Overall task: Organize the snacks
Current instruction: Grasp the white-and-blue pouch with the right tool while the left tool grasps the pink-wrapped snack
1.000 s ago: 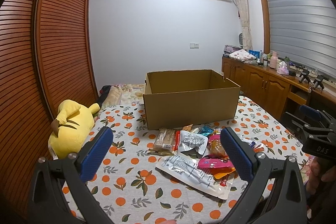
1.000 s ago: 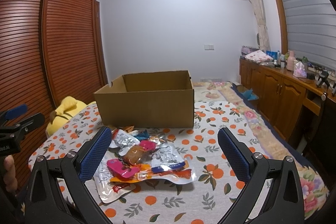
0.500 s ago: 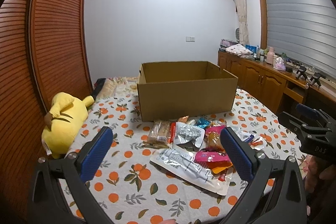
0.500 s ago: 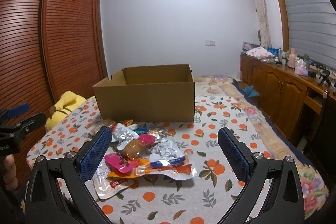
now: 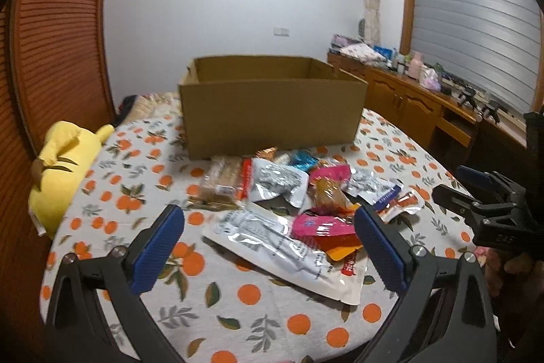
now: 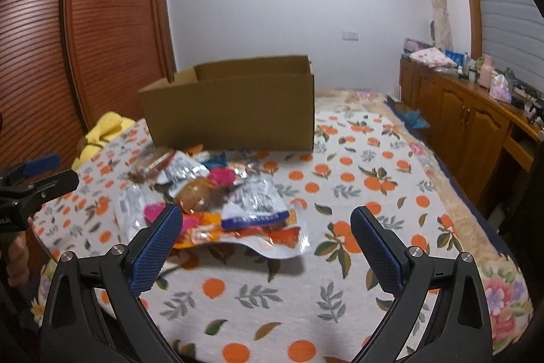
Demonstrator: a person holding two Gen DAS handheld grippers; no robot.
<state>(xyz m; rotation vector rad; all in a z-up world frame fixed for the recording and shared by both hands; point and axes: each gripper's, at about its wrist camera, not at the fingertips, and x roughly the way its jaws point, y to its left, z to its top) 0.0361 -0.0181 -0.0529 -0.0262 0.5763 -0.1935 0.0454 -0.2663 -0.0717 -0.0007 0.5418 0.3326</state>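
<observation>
Both pairs of tongs hover over the bed, and neither grips anything. The left tongs (image 5: 268,237) are spread wide, their blue ribbed pads (image 5: 158,252) framing the near edge of the snack pile (image 5: 299,193). The right tongs (image 6: 263,238) are also spread wide, with their left pad just over the pile's near corner and the right pad above bare bedspread.

The snacks lie in a loose heap on the white bedspread printed with oranges and green leaves (image 5: 244,298), just in front of the open brown cardboard box (image 5: 272,114). From the left-hand camera I can pick out a clear packet of brown biscuits (image 5: 222,177) at the heap's left edge, a crinkled silver foil pouch (image 5: 278,184) beside it, a long white and silver packet (image 5: 282,247) nearest the tongs, and a pink wrapper (image 5: 319,223) lying partly over it. A small blue foil sweet (image 5: 302,159) sits close to the box's front wall. What the box holds cannot be seen from here.

A yellow plush toy (image 5: 57,165) lies at the bed's left edge, against the reddish slatted wooden wardrobe (image 6: 112,33).
</observation>
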